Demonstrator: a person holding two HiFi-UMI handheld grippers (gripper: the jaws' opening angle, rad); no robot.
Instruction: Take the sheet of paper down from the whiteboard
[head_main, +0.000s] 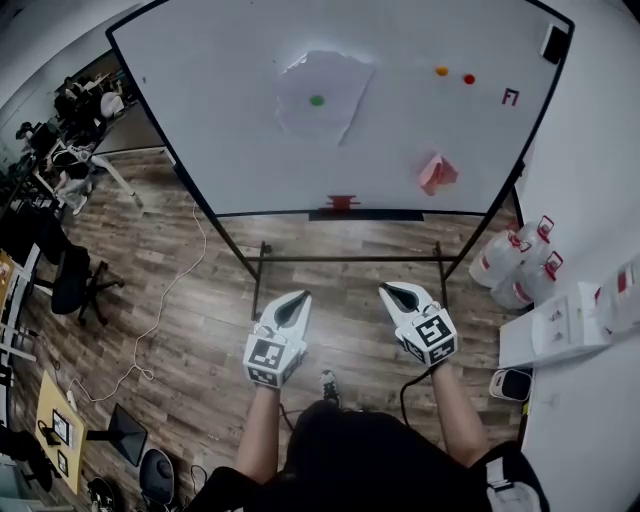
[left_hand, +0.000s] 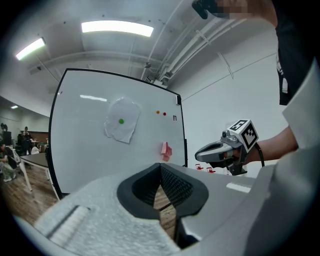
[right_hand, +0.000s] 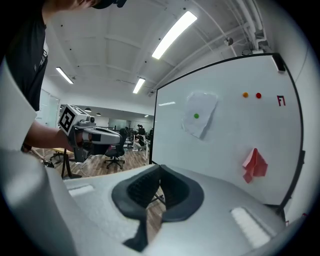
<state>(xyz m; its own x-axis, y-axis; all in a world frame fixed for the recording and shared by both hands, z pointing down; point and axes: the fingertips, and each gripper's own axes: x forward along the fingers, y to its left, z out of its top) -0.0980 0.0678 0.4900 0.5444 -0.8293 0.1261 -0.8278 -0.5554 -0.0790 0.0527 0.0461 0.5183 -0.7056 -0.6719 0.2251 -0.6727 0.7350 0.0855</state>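
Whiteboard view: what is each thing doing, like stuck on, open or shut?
Big white whiteboard: standing on its black frame.
Crumpled white sheet of paper: up on the whiteboard, not taken down.
Round green magnet: on the sheet, pinning it.
Folded pink paper: stuck low on the board.
Round orange magnet: on bare board, holding nothing.
Round red magnet: the same.
Left gripper: jaws shut, empty.
Right gripper: jaws shut, empty.

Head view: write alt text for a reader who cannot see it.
A white sheet of paper is held by a green magnet on a whiteboard. In front of it a person holds the left gripper and right gripper side by side, jaws closed and empty, short of the board.
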